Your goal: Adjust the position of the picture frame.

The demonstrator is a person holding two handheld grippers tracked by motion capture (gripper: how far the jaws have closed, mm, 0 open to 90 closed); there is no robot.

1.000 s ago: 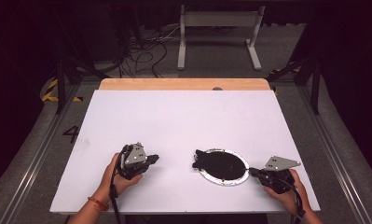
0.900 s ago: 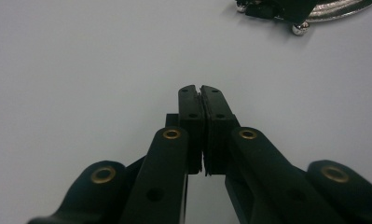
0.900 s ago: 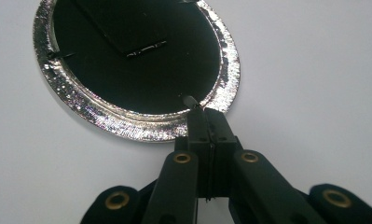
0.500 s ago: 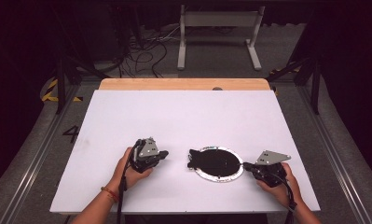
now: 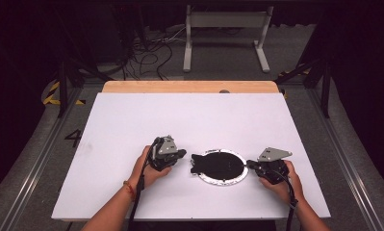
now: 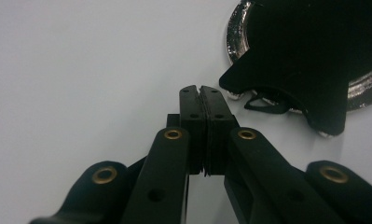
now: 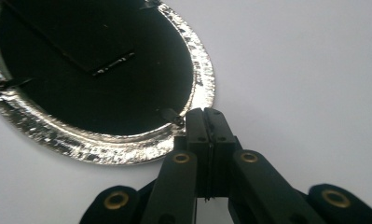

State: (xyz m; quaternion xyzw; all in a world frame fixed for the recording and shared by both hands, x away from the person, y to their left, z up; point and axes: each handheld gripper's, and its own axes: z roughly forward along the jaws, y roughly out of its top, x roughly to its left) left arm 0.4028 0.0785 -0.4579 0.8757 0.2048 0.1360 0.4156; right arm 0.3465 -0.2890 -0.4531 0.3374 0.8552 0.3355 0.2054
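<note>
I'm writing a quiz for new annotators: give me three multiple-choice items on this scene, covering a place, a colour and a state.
1. Where does the round silver-rimmed black plate lie?
A. Between the two grippers
B. At the table's far edge
C. On the floor

2. What colour is the flat table top?
A. Red
B. White
C. Green

3. How do the left gripper's jaws stand?
A. Wide open
B. Clamped on a cup
C. Shut, empty

Answers: 1 A, the high view shows it between the left gripper and the right gripper; 2 B, the top is plain white; 3 C, the pads meet with nothing between.
</note>
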